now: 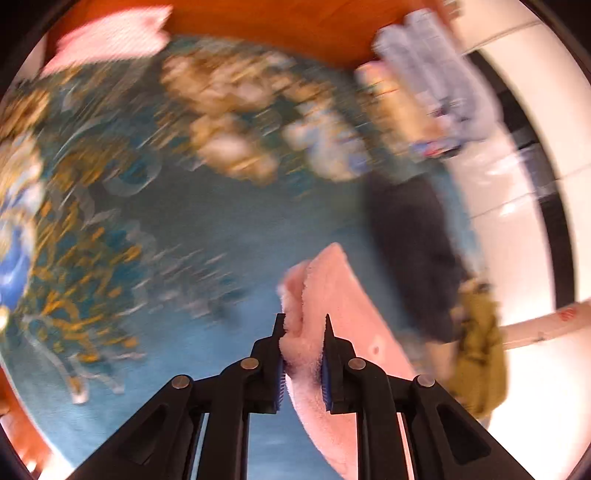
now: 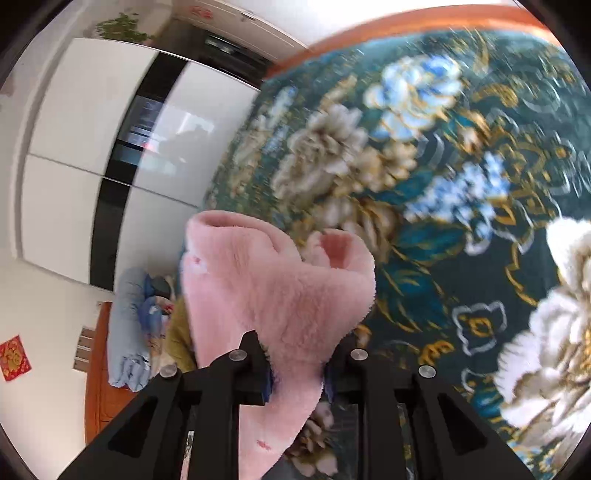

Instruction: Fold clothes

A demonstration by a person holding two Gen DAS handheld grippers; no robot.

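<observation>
Both grippers, left gripper and right gripper, are clamped nearly closed on the pink fleece garment, lifted above the floral rug. Thick pile could slip from the fingers, spoiling fold alignment.

A dark teal floral cloth covers the desk, patterned with large white, beige and blue flowers and gold outlines. An orange wooden edge of the desk shows along its far side. To the left stands a white cabinet with a black vertical strip, a green plant on top. A red paper square with gold lettering hangs on the white wall at lower left.
</observation>
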